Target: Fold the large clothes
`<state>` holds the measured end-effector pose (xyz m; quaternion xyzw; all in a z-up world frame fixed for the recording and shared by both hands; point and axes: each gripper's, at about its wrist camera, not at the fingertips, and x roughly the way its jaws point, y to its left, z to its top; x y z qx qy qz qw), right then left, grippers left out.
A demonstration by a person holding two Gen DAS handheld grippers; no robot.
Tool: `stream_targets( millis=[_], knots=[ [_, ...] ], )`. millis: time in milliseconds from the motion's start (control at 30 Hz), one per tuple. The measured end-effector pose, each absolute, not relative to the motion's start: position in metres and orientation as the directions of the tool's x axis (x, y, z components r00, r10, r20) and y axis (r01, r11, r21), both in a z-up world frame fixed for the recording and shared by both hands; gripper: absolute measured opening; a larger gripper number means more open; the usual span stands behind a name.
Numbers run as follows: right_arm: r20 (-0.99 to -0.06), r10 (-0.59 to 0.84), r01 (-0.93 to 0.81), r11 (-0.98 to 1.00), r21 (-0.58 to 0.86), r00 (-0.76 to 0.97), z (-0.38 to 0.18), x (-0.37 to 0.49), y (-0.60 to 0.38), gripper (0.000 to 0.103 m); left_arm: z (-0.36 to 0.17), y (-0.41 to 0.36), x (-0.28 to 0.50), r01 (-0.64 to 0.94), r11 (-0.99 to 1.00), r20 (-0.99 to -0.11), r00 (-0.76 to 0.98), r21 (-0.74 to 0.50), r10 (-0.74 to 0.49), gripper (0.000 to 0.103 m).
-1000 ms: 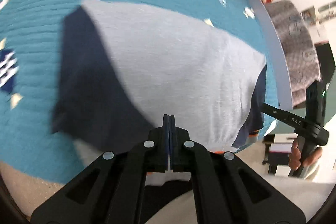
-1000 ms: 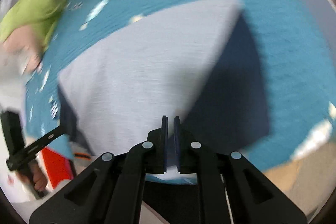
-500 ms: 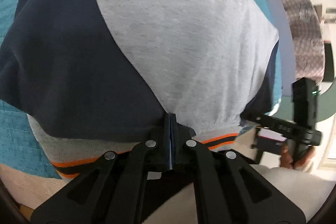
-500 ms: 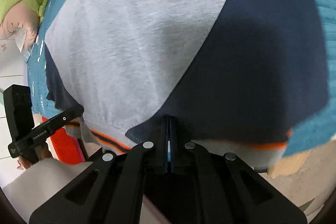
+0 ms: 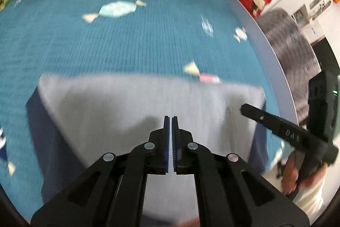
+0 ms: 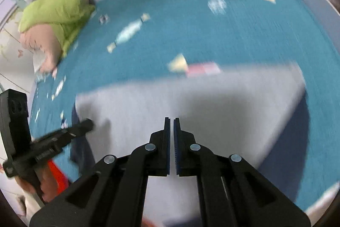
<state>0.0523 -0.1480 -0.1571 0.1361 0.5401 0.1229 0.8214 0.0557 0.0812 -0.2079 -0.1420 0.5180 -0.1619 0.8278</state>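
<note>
We see a soft, matt grey jersey garment point(image 5: 148, 103) with darker navy cloth at its edges. It lies on a teal bed cover point(image 5: 131, 39) of ribbed, knitted-looking cloth printed with pale sweet-wrapper shapes. The left gripper point(image 5: 171, 120) is matt black plastic with round bright metal pins and ridged blue pads; the right gripper point(image 6: 171, 121) looks the same. At ten o'clock in the right view a green cloth bundle point(image 6: 57, 12) looks soft and matt.
</note>
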Motion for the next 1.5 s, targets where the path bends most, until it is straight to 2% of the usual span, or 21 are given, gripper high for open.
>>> stream_targets(
  millis=[67, 100, 200, 267, 333, 400, 467, 500, 567, 667, 767, 833, 900, 1000, 1067, 1200, 1300, 1367, 1400, 1467, 1500],
  knots=[
    [-0.834, 0.379, -0.096, 0.923, 0.374, 0.400, -0.174, 0.066, -0.129, 0.003, -0.226, 0.079, 0.071, 0.113, 0.895, -0.788, 0.436, -0.431, -0.435, 0.003],
    [-0.831, 0.388, -0.114, 0.920, 0.375, 0.399, -0.182, 0.068, -0.129, 0.003, -0.246, 0.073, 0.081, 0.077, 0.907, -0.805, 0.434, -0.414, -0.404, 0.002],
    [-0.872, 0.277, -0.187, 0.958, 0.217, 0.404, -0.230, 0.067, -0.104, 0.000, -0.276, 0.080, 0.082, 0.050, 0.888, -0.764, 0.487, -0.458, -0.422, 0.002],
    [-0.836, 0.306, -0.253, 0.945, 0.208, 0.455, -0.230, 0.055, -0.113, 0.000, -0.277, 0.088, 0.078, 0.025, 0.891, -0.759, 0.513, -0.453, -0.401, 0.002],
    [-0.837, 0.294, -0.232, 0.951, 0.206, 0.463, -0.225, 0.054, -0.132, 0.000, -0.271, 0.096, 0.072, 0.015, 0.919, -0.768, 0.543, -0.395, -0.339, 0.002],
    [-0.829, 0.310, -0.206, 0.949, 0.239, 0.466, -0.225, 0.054, -0.160, 0.000, -0.269, 0.113, 0.068, -0.033, 0.955, -0.793, 0.566, -0.294, -0.224, 0.002],
    [-0.814, 0.356, -0.208, 0.934, 0.291, 0.458, -0.220, 0.052, -0.178, 0.000, -0.273, 0.138, 0.069, -0.092, 0.957, -0.804, 0.568, -0.274, -0.176, 0.002],
    [-0.816, 0.337, -0.202, 0.941, 0.272, 0.469, -0.217, 0.051, -0.180, 0.000, -0.275, 0.155, 0.068, -0.128, 0.948, -0.804, 0.569, -0.291, -0.171, 0.002],
    [-0.824, 0.205, -0.157, 0.977, 0.143, 0.529, -0.205, 0.049, -0.192, 0.000, -0.276, 0.177, 0.063, -0.165, 0.929, -0.798, 0.574, -0.331, -0.183, 0.002],
    [-0.840, 0.055, 0.030, 0.996, 0.084, 0.540, -0.208, 0.050, -0.246, 0.000, -0.274, 0.181, 0.058, -0.142, 0.955, -0.806, 0.576, -0.262, -0.136, 0.002],
    [-0.832, 0.142, 0.134, 0.959, 0.250, 0.536, -0.213, 0.044, -0.299, 0.000, -0.270, 0.175, 0.060, -0.138, 0.963, -0.813, 0.571, -0.233, -0.115, 0.002],
    [-0.842, 0.085, 0.136, 0.973, 0.184, 0.533, -0.201, 0.042, -0.287, 0.000, -0.262, 0.180, 0.057, -0.162, 0.959, -0.813, 0.574, -0.233, -0.101, 0.002],
    [-0.799, 0.119, 0.067, 0.979, 0.195, 0.589, -0.175, 0.040, -0.263, 0.002, -0.238, 0.180, 0.047, -0.170, 0.960, -0.778, 0.624, -0.224, -0.071, 0.002],
    [-0.741, 0.251, -0.027, 0.954, 0.300, 0.622, -0.153, 0.045, -0.226, 0.002, -0.213, 0.168, 0.047, -0.095, 0.951, -0.726, 0.669, -0.294, -0.158, 0.002],
    [-0.713, 0.340, -0.140, 0.935, 0.325, 0.613, -0.154, 0.055, -0.181, 0.002, -0.210, 0.148, 0.059, -0.020, 0.925, -0.687, 0.675, -0.379, -0.267, 0.002],
    [-0.771, 0.398, -0.237, 0.917, 0.320, 0.498, -0.198, 0.075, -0.118, 0.002, -0.236, 0.100, 0.087, 0.056, 0.902, -0.685, 0.631, -0.428, -0.364, 0.002],
    [-0.811, 0.365, -0.259, 0.927, 0.271, 0.458, -0.229, 0.078, -0.111, 0.000, -0.276, 0.079, 0.108, 0.024, 0.949, -0.776, 0.569, -0.314, -0.271, 0.000],
    [-0.793, 0.410, -0.260, 0.910, 0.322, 0.451, -0.226, 0.073, -0.127, 0.000, -0.283, 0.093, 0.108, 0.010, 0.938, -0.768, 0.571, -0.348, -0.291, 0.002],
    [-0.791, 0.407, -0.259, 0.912, 0.319, 0.458, -0.219, 0.069, -0.137, 0.000, -0.280, 0.100, 0.106, -0.024, 0.950, -0.780, 0.577, -0.312, -0.242, 0.002],
    [-0.815, 0.240, -0.203, 0.967, 0.153, 0.527, -0.211, 0.066, -0.157, 0.000, -0.273, 0.124, 0.099, -0.089, 0.972, -0.790, 0.600, -0.219, -0.123, 0.002],
    [-0.819, 0.223, -0.176, 0.973, 0.151, 0.529, -0.214, 0.069, -0.179, 0.000, -0.274, 0.145, 0.096, -0.143, 0.972, -0.797, 0.601, -0.184, -0.063, 0.002]
  ],
)
